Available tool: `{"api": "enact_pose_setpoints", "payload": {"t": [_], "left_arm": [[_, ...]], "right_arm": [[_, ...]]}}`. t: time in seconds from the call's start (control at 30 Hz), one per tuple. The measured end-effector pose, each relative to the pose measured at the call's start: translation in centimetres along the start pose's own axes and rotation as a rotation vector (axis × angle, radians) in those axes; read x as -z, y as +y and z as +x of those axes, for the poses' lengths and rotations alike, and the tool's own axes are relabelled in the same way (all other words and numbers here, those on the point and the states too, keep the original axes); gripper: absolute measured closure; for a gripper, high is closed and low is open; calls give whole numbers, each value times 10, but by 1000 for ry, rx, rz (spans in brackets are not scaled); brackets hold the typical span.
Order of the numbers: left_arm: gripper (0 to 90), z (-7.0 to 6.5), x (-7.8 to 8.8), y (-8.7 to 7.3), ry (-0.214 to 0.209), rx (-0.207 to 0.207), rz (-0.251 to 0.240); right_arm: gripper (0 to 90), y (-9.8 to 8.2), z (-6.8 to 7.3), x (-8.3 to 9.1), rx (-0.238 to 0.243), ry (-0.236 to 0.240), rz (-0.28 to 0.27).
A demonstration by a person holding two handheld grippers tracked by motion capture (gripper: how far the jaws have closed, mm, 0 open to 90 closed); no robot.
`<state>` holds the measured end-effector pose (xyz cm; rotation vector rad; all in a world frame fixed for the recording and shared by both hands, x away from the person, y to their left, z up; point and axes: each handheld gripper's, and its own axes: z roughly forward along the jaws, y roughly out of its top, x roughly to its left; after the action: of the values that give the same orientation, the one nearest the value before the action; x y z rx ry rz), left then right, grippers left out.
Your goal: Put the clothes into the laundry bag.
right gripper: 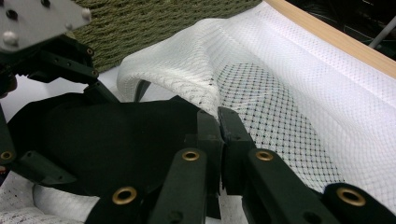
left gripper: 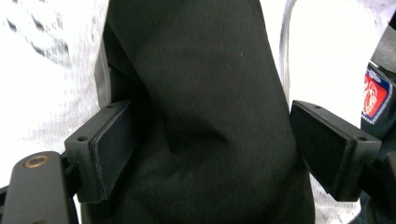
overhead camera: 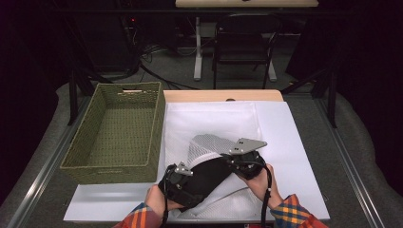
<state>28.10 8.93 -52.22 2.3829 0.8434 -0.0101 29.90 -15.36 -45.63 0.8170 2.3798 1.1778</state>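
Observation:
A black garment [overhead camera: 211, 173] lies partly inside a white mesh bag [overhead camera: 209, 142] on the white table cover. My left gripper [overhead camera: 198, 176] is open. Its pads [left gripper: 112, 144] stand on either side of the black cloth [left gripper: 201, 93], with a gap showing at the right-hand pad. My right gripper [overhead camera: 229, 159] is at the bag's mouth, its jaws [right gripper: 218, 116] shut on the curled edge of the mesh [right gripper: 187, 88], beside the black cloth [right gripper: 107, 135]. The left gripper [right gripper: 46, 51] with its grey plate shows at the upper left of the right gripper view.
A green woven basket [overhead camera: 114, 166] stands at the left of the table, its inside bare. The white cover [overhead camera: 294, 142] runs to a wooden table edge [overhead camera: 223, 95] at the back. A chair and desk legs stand on the floor beyond.

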Motion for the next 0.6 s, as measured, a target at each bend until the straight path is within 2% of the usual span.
{"api": "enact_pose_setpoints", "payload": {"t": [0.07, 0.1, 0.13, 0.2, 0.27, 0.3, 0.4, 0.53, 0.6], "left_arm": [[149, -1, -2, -1, -7, -1, 13], [149, 0, -3, -1, -3, -17, 24], [149, -1, -5, -2, -9, -11, 23], [159, -1, -7, -2, 2, -25, 36], [173, 0, -9, -2, -2, -16, 31], [268, 1, -10, -3, 7, -1, 22], [399, 2, -11, -4, 12, 9, -7], [605, 3, -12, -5, -10, 38, -46], [674, 2, -10, -5, -9, 35, -62]], "right_arm": [[888, 0, 0, 0, -1, -1, -1], [887, 0, 0, 0, -1, -1, 0], [887, 0, 0, 0, -2, -2, 0], [887, 0, 0, 0, -1, -2, 1], [887, 0, 0, 0, -2, 0, 1], [887, 0, 0, 0, -1, -1, 0], [887, 0, 0, -1, 0, -1, 0], [887, 0, 0, -1, -3, -1, 1], [887, 1, 0, -1, -2, 0, 2]]}}
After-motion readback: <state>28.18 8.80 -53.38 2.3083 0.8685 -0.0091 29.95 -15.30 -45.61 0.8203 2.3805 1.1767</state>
